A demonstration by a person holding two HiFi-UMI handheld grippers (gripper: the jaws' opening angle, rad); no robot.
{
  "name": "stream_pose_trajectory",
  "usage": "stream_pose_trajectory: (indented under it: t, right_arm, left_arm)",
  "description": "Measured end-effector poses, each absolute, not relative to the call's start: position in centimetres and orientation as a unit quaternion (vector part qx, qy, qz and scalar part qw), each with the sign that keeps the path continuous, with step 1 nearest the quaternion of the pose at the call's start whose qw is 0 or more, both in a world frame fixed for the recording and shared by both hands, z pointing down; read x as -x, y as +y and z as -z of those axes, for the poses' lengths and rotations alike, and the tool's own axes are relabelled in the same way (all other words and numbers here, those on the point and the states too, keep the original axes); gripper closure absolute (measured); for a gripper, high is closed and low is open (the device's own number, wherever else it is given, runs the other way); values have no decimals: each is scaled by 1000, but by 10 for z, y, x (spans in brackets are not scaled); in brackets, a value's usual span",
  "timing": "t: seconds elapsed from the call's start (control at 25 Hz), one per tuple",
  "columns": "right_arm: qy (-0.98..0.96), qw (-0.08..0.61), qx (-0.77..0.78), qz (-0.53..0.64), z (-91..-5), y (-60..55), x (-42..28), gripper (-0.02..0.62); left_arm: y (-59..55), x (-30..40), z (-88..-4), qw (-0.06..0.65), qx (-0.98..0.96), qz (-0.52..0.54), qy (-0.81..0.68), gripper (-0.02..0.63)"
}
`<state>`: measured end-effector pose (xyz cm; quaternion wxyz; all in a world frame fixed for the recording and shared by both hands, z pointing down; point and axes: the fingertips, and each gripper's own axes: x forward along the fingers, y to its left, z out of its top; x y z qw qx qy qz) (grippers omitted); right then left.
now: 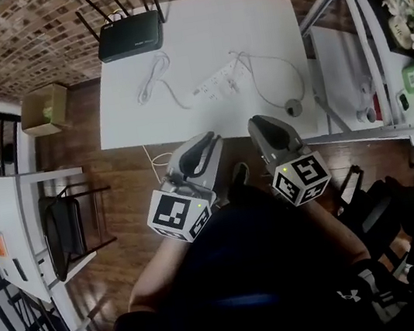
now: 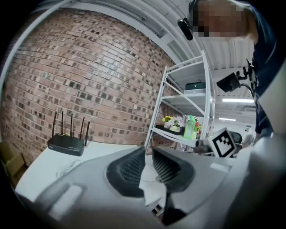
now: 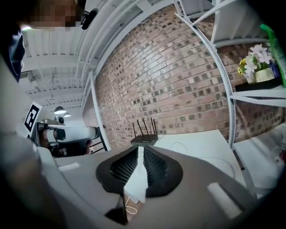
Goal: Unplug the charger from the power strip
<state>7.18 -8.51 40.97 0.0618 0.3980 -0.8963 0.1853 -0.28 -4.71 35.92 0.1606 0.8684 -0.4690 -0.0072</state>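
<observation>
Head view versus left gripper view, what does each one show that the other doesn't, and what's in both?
Only the head view shows the wooden floor, the black chair and the left gripper from outside. Only the left gripper view shows a ceiling light and the ribbed inner faces of its own jaws, slightly apart, nothing between them. Both show the white table, the black router, the brick wall and the right gripper.

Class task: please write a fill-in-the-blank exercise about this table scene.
In the head view, the black router stands at the table's far ___ corner.
The power strip is coloured ___.
The cardboard box sits on the wooden ___.
Missing words: left, white, floor.
</observation>
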Motion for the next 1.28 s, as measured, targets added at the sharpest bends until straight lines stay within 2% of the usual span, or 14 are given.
stream_pose_trajectory:
  t: [0.28,0.56,0.72,0.92,1.28]
  right_arm:
    - [-901,85,-379,-194,-435,-124,-84,517]
    - [-892,128,-389,-191,-472,-143,-69,459]
    - [-880,159,-411,-180,-494,-155,-58,449]
    - [-862,196,-427,-190,-527,-167,-48,420]
    - [-839,260,-440,-188,-579,-192,-40,396]
  left_arm:
    - [-91,-7,-386,156,-853,-36,-496,543]
    - [-115,5,-432,176,-850,-75,-490,520]
    - [-130,14,-460,184,-857,-100,-472,500]
    - [-146,17,-516,159,-865,-167,-446,497]
    - [-174,19,-585,166,-855,-240,-429,428]
